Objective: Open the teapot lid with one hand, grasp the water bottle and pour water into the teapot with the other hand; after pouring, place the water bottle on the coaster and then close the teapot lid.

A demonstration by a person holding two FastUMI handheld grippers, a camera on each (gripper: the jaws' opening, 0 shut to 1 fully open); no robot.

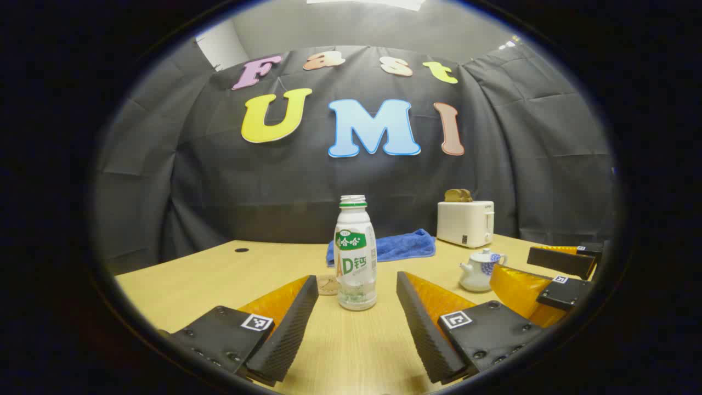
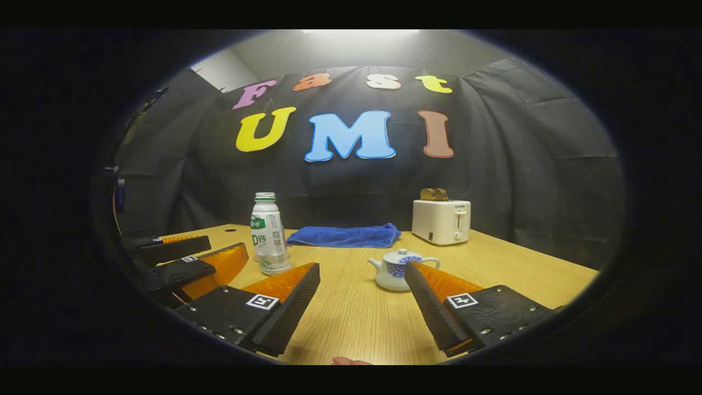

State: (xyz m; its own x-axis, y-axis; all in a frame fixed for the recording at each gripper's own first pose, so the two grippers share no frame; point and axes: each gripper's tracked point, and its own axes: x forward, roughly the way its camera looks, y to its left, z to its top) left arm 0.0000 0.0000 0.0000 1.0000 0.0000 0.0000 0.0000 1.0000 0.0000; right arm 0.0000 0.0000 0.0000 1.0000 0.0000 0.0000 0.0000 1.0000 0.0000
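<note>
Left gripper (image 1: 357,299) with fingers spread wide, the uncapped white plastic water bottle with green label (image 1: 355,252) upright on the light wooden table (image 1: 219,274) just ahead between them, untouched; round coaster (image 1: 328,285) just beside the bottle. Right gripper (image 2: 362,285) likewise open, the lidded white-and-blue ceramic teapot (image 2: 396,269) standing near its right finger. Blue cloth (image 2: 345,236) and white toaster (image 2: 441,220) behind

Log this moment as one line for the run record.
stage: start, nothing held | left tongs: open, facing bottle | right tongs: open, near teapot | teapot lid: on | bottle: upright on table, uncapped
</note>
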